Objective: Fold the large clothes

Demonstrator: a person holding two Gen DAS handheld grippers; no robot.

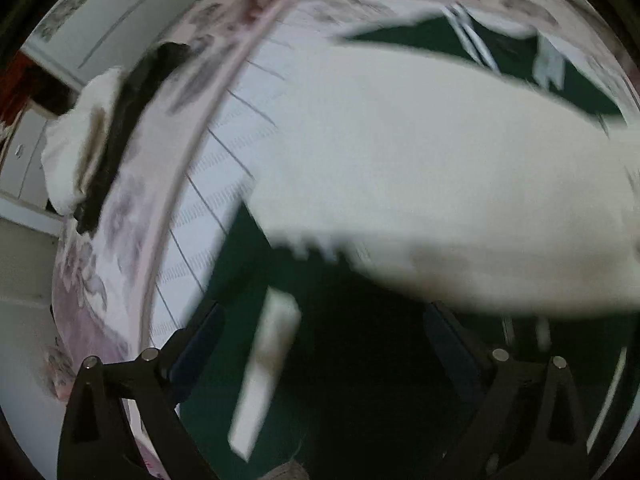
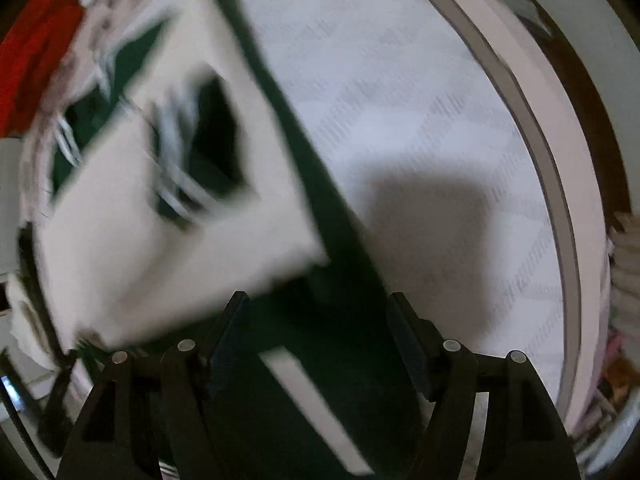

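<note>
Underneath everything, a bed (image 2: 420, 92) with a pale grey patterned mattress top and a pink floral border (image 1: 120, 208), filling most of both views. Spread flat on the bed, a large garment (image 1: 400, 176) in dark green and white, motion-blurred in both views: a broad white panel across the middle, dark green at the near end, thin white stripes (image 1: 472, 40) at the far end. Seen again from the right wrist, garment (image 2: 168, 208) left of centre, its dark green edge running diagonally down toward the camera, with a grey shadow (image 2: 428, 224) on the mattress beside it. At the bed's far left edge, a smaller pile of white and black cloth (image 1: 92, 144). Something red (image 2: 36, 48) beyond the bed at the upper left. Left gripper (image 1: 320, 320) low over the garment's dark green near end, fingers (image 1: 200, 340) spread wide, nothing between them. Right gripper (image 2: 320, 320) likewise over dark green cloth, fingers (image 2: 228, 332) apart, gripping nothing.
</note>
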